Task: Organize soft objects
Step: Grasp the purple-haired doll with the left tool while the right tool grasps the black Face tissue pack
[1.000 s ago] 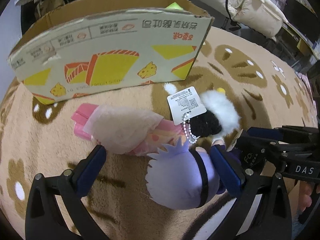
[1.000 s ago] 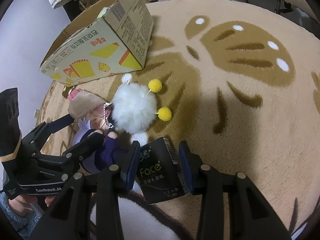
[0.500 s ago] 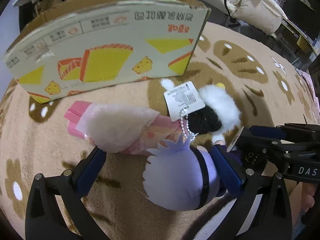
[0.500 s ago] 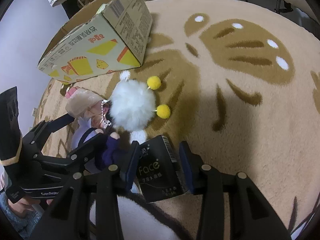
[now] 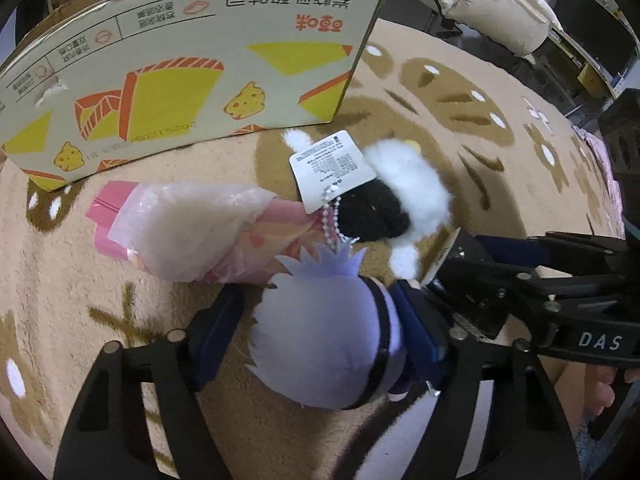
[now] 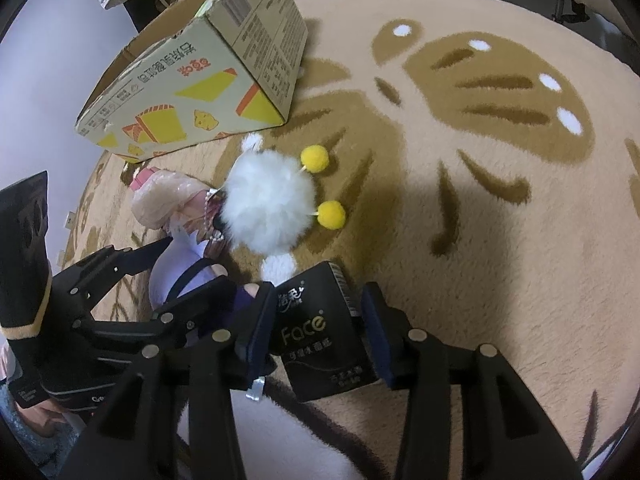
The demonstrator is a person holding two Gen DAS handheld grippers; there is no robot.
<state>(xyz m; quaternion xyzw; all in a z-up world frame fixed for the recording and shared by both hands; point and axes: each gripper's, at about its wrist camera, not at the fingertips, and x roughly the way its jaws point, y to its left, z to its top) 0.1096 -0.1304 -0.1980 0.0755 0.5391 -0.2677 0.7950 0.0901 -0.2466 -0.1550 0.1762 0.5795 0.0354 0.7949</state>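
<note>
Left gripper (image 5: 320, 328) has just been closing, with the lavender plush doll (image 5: 320, 344) between its blue pads; right pad sits against the doll's dark-banded side, left pad is at or just off its pale hair edge — can't tell if it presses. Doll lies on the tan patterned rug (image 5: 500, 168), its bead chain running up to a white hang tag (image 5: 330, 168). Just beyond it: a pink packet in clear wrap (image 5: 188, 236) and a white fluffy plush with a black face (image 5: 400, 204), both touching the doll's spiky top. Right wrist view shows the fluffy plush's two yellow pom-poms (image 6: 315, 159). Cardboard box (image 5: 192, 76) stands on the rug behind the pile, printed side facing the left camera. Right gripper (image 6: 316, 332) has just been opening, straddling a black "Face" tissue pack (image 6: 320, 332) on the rug — left pad touching or nearly so, a thin gap at the right pad, so no firm pinch visible.
</note>
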